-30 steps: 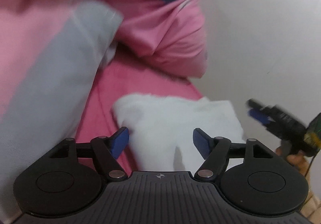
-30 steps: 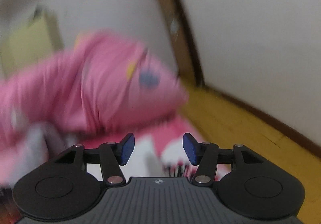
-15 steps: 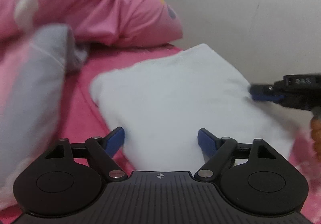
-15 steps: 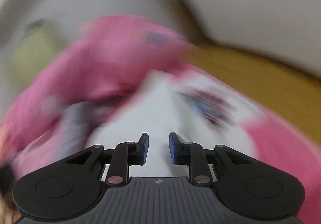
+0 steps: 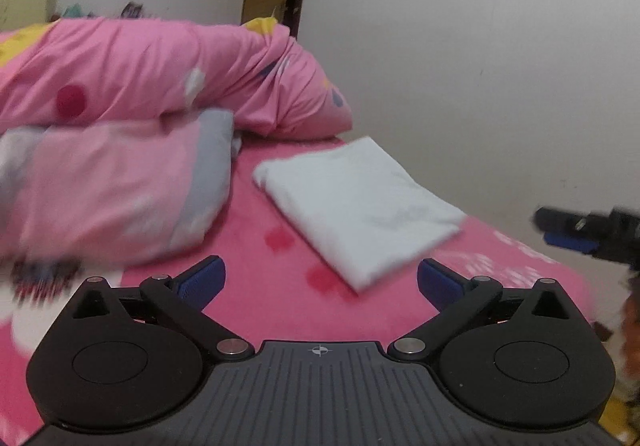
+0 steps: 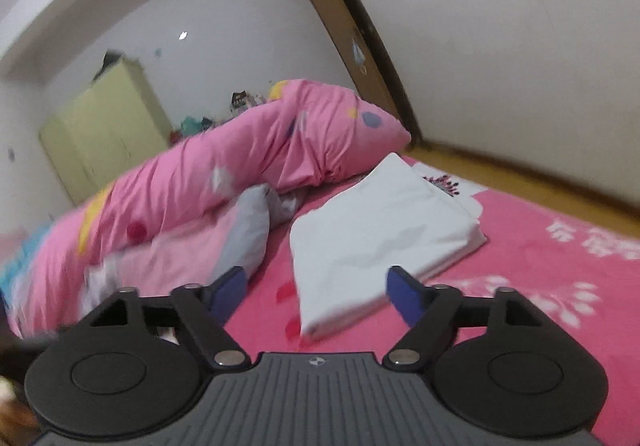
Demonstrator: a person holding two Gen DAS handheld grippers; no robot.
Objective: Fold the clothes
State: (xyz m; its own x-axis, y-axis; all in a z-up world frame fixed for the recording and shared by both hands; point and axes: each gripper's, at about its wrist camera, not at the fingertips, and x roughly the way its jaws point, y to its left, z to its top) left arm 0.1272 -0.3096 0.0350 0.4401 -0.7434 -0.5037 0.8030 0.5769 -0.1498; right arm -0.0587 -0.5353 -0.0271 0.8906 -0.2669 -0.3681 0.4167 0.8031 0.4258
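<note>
Lying flat on the pink bed (image 5: 280, 310), the folded white garment (image 5: 360, 206) sat near the wall-side edge, just in front of the rumpled pink duvet (image 5: 160, 74) and beside a pink-and-grey pillow (image 5: 120, 190). Both claws hung clear of it. The left claw (image 5: 320, 278) had its jaws spreading wide with nothing between them, and the right claw (image 6: 316, 286) was likewise opening and empty, the near corner of the cloth showing beyond its blue pads (image 6: 404, 290) but untouched.

The garment looked like thin, soft cotton: light, limp, with no stiffness of its own. I judged it would sag and unfold if lifted by a single corner. The safer hold seemed to be the thick folded edge nearest the claws, pinching all layers together, one claw at each end.
</note>
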